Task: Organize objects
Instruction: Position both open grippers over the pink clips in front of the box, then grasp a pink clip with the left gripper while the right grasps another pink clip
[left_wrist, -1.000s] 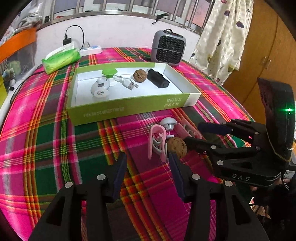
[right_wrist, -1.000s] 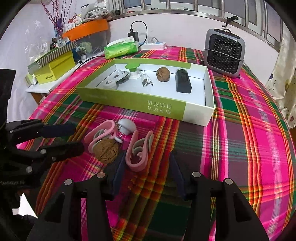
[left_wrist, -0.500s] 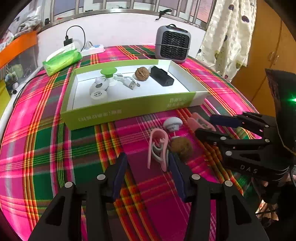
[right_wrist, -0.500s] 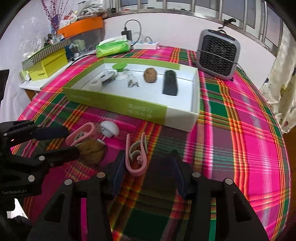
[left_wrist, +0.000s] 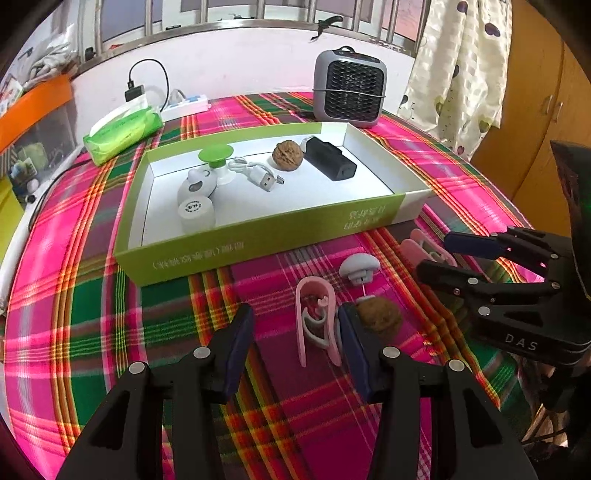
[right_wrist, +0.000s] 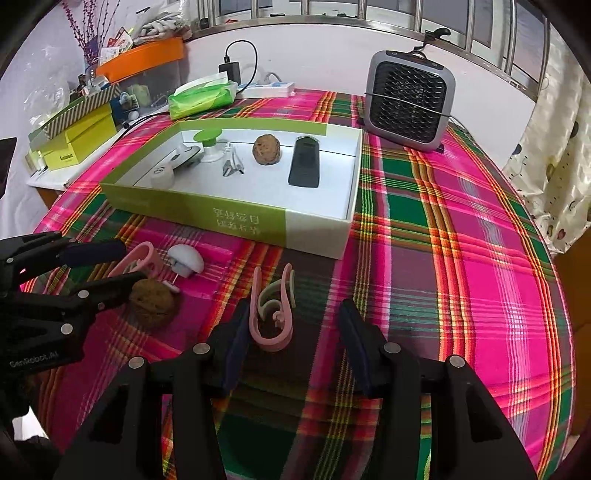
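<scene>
Both my tools, left (left_wrist: 293, 330) and right (right_wrist: 291, 328), stand apart and empty above the table (right_wrist: 443, 258); pink clip (right_wrist: 271, 314) lies near the right tool, walnut (left_wrist: 380, 317) beside it

A table (right_wrist: 461, 229) draped in pink, green and yellow plaid cloth carries a shallow green-and-white box (right_wrist: 207, 210) near its middle. Behind the box stand a grey grille-fronted heater (right_wrist: 408, 99), a green tissue pack (right_wrist: 201, 96) and a white power strip (right_wrist: 271, 88). In front of the box lie two pink clips (left_wrist: 317, 325) (left_wrist: 424, 249), a walnut (left_wrist: 380, 319) and a small white mushroom-shaped piece (left_wrist: 358, 266), close together.
</scene>
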